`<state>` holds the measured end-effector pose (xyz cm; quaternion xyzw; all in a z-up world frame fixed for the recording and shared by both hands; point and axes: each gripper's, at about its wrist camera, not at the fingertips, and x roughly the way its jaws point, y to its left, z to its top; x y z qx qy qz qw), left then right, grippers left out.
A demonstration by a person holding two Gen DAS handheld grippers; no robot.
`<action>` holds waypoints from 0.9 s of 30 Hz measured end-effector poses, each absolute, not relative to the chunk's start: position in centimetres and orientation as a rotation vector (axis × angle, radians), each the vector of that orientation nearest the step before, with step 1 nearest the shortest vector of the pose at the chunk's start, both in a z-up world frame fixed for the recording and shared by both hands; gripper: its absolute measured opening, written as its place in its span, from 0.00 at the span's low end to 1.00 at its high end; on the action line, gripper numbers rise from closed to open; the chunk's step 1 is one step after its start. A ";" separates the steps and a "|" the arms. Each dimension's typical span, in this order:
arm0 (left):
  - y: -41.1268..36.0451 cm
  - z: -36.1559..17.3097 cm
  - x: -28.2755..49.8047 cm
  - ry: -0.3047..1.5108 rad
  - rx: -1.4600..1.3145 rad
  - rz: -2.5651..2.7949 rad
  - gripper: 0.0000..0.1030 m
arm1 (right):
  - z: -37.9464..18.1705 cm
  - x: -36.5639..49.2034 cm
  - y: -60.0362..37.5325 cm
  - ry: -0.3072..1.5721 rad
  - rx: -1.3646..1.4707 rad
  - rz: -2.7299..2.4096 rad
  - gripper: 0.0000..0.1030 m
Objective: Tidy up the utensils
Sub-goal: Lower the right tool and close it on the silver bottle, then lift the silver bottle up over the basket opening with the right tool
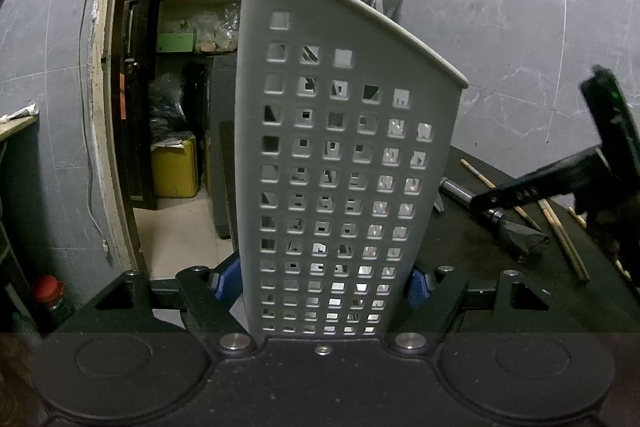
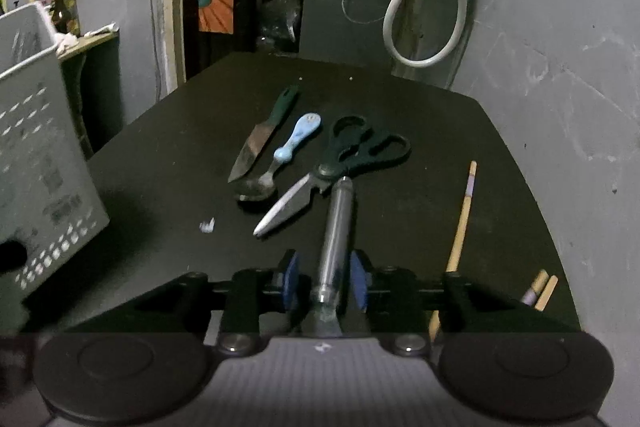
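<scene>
My left gripper (image 1: pixel 320 287) is shut on a tall grey perforated utensil holder (image 1: pixel 340 107) and grips it near the base between the blue pads; the holder also shows at the left edge (image 2: pixel 40 147). My right gripper (image 2: pixel 324 279) stands open low over the black table (image 2: pixel 400 99). A metal-handled utensil (image 2: pixel 336 223) lies between its blue pads with small gaps on both sides. In the left wrist view that utensil (image 1: pixel 460 191) has a black head, and a finger (image 1: pixel 540 183) of the right gripper is over it.
Beyond the handle lie black scissors (image 2: pixel 352 155), a blue-handled spoon (image 2: pixel 288 151) and a green-handled knife (image 2: pixel 260 143). Wooden chopsticks (image 2: pixel 462 223) lie to the right, with more chopsticks (image 1: pixel 560 235) in the left wrist view. Grey walls and a doorway stand behind.
</scene>
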<state>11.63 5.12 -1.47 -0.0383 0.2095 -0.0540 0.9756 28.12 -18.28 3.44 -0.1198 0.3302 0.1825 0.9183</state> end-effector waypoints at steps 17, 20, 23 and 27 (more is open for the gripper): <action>5.0 -1.5 11.7 0.424 -0.076 -0.108 0.76 | 3.8 31.5 -19.2 0.680 -0.087 0.354 0.19; 4.9 -1.5 11.8 0.425 -0.074 -0.105 0.75 | 5.4 29.8 -20.0 0.599 -0.055 0.369 0.19; 4.8 -1.5 11.7 0.425 -0.073 -0.104 0.75 | 6.9 28.2 -20.5 0.504 -0.030 0.380 0.19; 4.8 -1.5 11.7 0.425 -0.073 -0.105 0.75 | 8.4 26.1 -21.4 0.366 -0.002 0.386 0.19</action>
